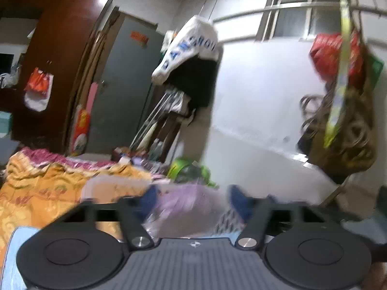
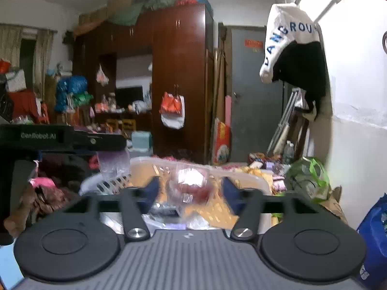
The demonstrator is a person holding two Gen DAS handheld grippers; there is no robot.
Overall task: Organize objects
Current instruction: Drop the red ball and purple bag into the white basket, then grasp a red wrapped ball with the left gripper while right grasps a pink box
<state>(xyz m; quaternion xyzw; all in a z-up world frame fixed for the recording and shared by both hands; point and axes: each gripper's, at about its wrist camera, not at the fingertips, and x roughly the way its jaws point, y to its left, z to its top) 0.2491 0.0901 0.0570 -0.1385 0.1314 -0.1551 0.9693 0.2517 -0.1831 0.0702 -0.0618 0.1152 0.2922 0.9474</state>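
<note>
In the left wrist view my left gripper (image 1: 192, 201) has its blue pads wide apart, and a blurred purple-tinted clear plastic bag (image 1: 183, 207) fills the gap between them. I cannot tell whether the bag touches the pads. In the right wrist view the same left gripper (image 2: 116, 145) reaches in from the left, with the purple bag (image 2: 113, 165) hanging just under its tips over a white slatted basket (image 2: 249, 177). My right gripper (image 2: 190, 188) is open above that basket. A clear bag with something red inside (image 2: 191, 181) sits between its pads without touching them.
An orange patterned quilt (image 1: 48, 193) covers the bed at the left. A green bag (image 2: 307, 176) and a blue bag (image 2: 375, 236) stand by the white wall on the right. A brown wardrobe (image 2: 179, 84) and a grey door (image 2: 251, 96) lie ahead. Hanging bags (image 1: 343, 120) crowd the right wall.
</note>
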